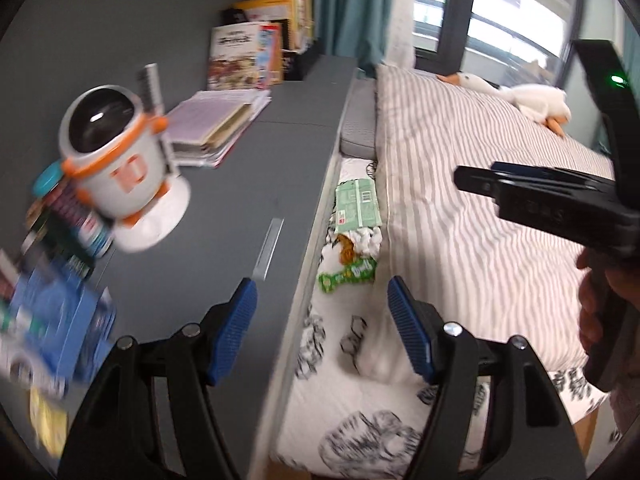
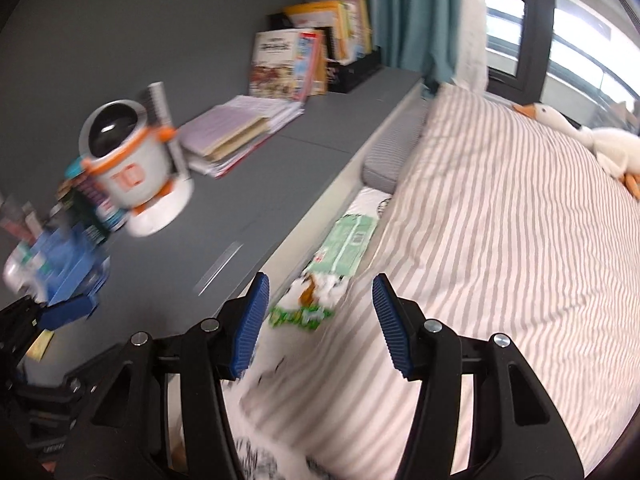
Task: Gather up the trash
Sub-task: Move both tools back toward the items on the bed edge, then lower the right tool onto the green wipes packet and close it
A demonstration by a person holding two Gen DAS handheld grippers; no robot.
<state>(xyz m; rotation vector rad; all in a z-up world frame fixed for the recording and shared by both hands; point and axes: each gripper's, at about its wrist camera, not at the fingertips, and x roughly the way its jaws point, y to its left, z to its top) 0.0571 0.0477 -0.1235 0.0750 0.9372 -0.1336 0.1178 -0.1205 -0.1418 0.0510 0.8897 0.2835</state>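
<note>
Trash lies on the white patterned sheet in the strip between the grey shelf and the striped duvet: a pale green wrapper (image 1: 357, 204) (image 2: 345, 247), crumpled white paper with a brown scrap (image 1: 357, 242) (image 2: 318, 290), and a bright green wrapper (image 1: 347, 274) (image 2: 301, 316). My left gripper (image 1: 322, 330) is open and empty, just short of the bright green wrapper. My right gripper (image 2: 318, 320) is open and empty, hovering over the same pile. The right gripper's black body also shows in the left wrist view (image 1: 560, 204).
A grey shelf (image 1: 224, 208) holds a white and orange robot toy (image 1: 120, 160), stacked books (image 1: 216, 124), upright books (image 1: 256, 48) and blue boxes (image 1: 60, 320). The striped duvet (image 1: 480, 200) covers the bed, with a plush goose (image 1: 532, 100) by the window.
</note>
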